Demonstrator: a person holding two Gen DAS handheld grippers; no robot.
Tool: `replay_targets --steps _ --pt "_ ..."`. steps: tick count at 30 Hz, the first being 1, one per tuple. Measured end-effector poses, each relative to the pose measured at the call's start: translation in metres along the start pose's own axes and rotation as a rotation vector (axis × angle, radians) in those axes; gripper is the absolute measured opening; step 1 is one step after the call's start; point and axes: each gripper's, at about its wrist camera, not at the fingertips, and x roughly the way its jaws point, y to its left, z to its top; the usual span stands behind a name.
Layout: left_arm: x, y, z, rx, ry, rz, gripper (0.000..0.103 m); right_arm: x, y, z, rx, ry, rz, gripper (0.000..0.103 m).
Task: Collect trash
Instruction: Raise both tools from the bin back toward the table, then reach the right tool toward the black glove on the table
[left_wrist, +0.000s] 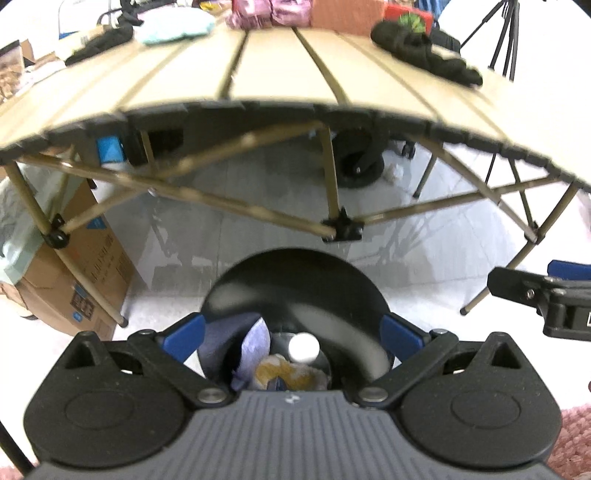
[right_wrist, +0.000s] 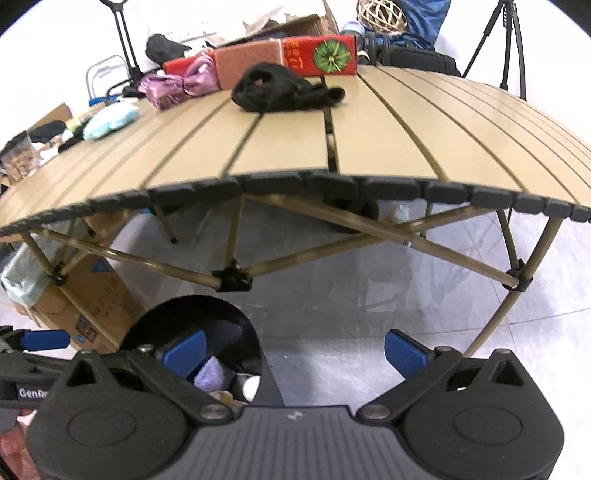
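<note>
A black round trash bin (left_wrist: 295, 291) stands on the floor in front of the folding table; it also shows in the right wrist view (right_wrist: 192, 325). Crumpled trash (left_wrist: 288, 373) lies inside it: purple paper, a yellow-white wrapper and a white round lid. My left gripper (left_wrist: 293, 338) is open and empty right above the bin's mouth. My right gripper (right_wrist: 295, 352) is open and empty, to the right of the bin above the floor. The right gripper also shows at the right edge of the left wrist view (left_wrist: 546, 291).
The slatted tan table (right_wrist: 295, 147) carries a black cloth (right_wrist: 284, 90), a purple ribbon bundle (right_wrist: 177, 86), a red box (right_wrist: 288, 55) and a light blue cloth (right_wrist: 110, 118). A cardboard box (left_wrist: 74, 280) stands left under the table. A tripod (right_wrist: 506, 40) stands back right.
</note>
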Motion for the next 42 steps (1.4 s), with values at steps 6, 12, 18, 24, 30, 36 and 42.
replay_targets --steps 6,12,18,24,30,36,42 --pt "-0.036 0.012 0.006 -0.007 -0.127 -0.011 0.103 -0.026 0.007 0.005 -0.022 -0.053 0.076 0.103" --pt "-0.065 0.019 0.013 -0.006 -0.259 -0.004 0.103 -0.049 0.011 0.012 -0.026 -0.128 0.143 0.103" --pt "-0.085 0.029 0.025 -0.036 -0.374 0.0 0.103 -0.065 0.012 0.023 -0.012 -0.209 0.191 0.103" --pt "-0.097 0.035 0.041 -0.058 -0.454 0.019 0.103 -0.072 0.012 0.039 0.023 -0.29 0.224 0.103" --pt "-0.103 0.041 0.056 -0.09 -0.496 0.019 0.103 -0.073 0.01 0.054 0.047 -0.377 0.235 0.103" --pt "-0.103 0.047 0.071 -0.118 -0.519 0.028 0.103 -0.068 0.021 0.067 -0.006 -0.442 0.2 0.103" --pt "-0.098 0.058 0.087 -0.167 -0.516 0.018 0.103 -0.056 0.028 0.082 -0.003 -0.478 0.189 0.103"
